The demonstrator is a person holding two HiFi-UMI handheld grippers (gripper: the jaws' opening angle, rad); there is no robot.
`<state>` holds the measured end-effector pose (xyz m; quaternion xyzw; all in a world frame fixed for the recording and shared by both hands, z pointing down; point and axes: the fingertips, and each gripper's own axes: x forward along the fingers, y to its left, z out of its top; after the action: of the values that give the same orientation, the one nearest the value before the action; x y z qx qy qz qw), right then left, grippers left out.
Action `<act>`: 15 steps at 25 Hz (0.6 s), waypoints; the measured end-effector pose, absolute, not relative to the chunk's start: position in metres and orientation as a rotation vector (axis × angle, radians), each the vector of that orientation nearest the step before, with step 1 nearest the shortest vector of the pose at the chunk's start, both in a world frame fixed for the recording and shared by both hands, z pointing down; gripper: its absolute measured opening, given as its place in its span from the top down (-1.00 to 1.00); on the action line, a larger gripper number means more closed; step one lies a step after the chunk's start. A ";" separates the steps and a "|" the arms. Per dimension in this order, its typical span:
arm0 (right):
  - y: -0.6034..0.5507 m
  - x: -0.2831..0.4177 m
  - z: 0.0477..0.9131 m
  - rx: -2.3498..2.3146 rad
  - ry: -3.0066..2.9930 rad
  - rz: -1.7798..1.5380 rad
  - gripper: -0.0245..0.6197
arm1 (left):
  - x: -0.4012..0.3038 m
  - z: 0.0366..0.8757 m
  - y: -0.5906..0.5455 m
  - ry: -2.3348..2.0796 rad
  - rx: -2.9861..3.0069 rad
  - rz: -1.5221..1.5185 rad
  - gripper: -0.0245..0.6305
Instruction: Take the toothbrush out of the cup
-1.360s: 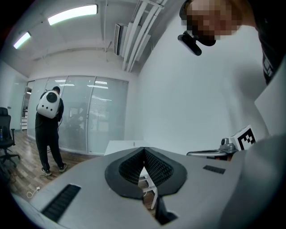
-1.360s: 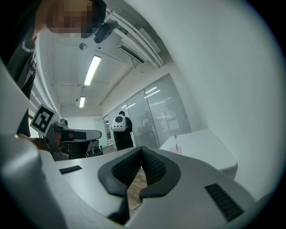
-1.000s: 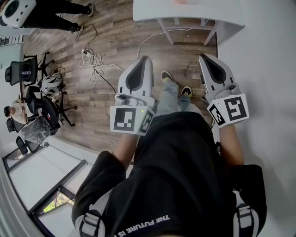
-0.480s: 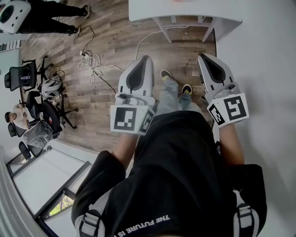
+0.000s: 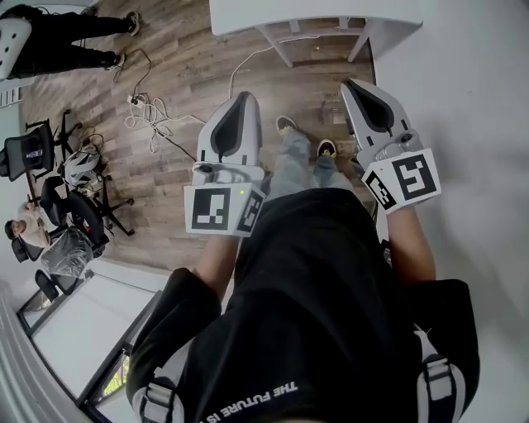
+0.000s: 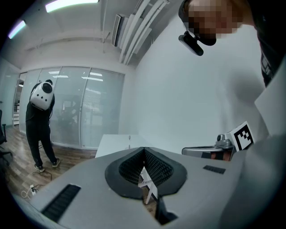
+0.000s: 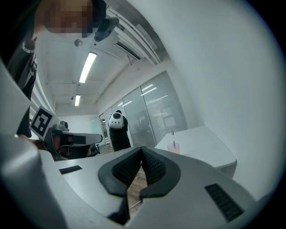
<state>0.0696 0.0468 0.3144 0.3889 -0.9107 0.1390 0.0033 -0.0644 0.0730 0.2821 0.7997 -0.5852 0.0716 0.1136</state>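
A pink cup [image 7: 173, 146] stands on a white table [image 7: 203, 145] ahead in the right gripper view, with the toothbrush [image 7: 172, 135] upright in it. Neither shows in the head view, where only the table's near edge [image 5: 314, 15] is seen at the top. My left gripper [image 5: 241, 96] and right gripper [image 5: 347, 83] are held out at waist height over the wood floor, well short of the table. Both are shut with nothing between the jaws, the left [image 6: 144, 150] and the right [image 7: 141, 149]. In the left gripper view the table [image 6: 114, 144] is far off and the cup is too small to tell.
A white wall [image 5: 463, 99] runs along the right. A person with a panda backpack [image 6: 41, 96] stands by glass partitions at left. Cables [image 5: 149, 116] lie on the floor, and office chairs [image 5: 70, 186] cluster at the left.
In the head view the table and both grippers have drifted left and up; a pink spot at the table's top edge has left the frame. Both grippers stay shut.
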 end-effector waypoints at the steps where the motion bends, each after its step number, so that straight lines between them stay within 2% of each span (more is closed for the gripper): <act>1: 0.045 0.066 0.313 1.223 -2.851 0.428 0.87 | -0.068 0.283 0.071 -1.712 2.346 0.206 0.86; 15: -0.016 0.053 0.297 1.300 -2.783 0.334 0.87 | -0.118 0.289 0.008 -1.648 2.376 0.143 0.86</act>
<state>0.0526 -0.0164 0.2972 0.4207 -0.9004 0.1080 0.0258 -0.1184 0.0084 0.2886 0.8144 -0.5650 0.0492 0.1230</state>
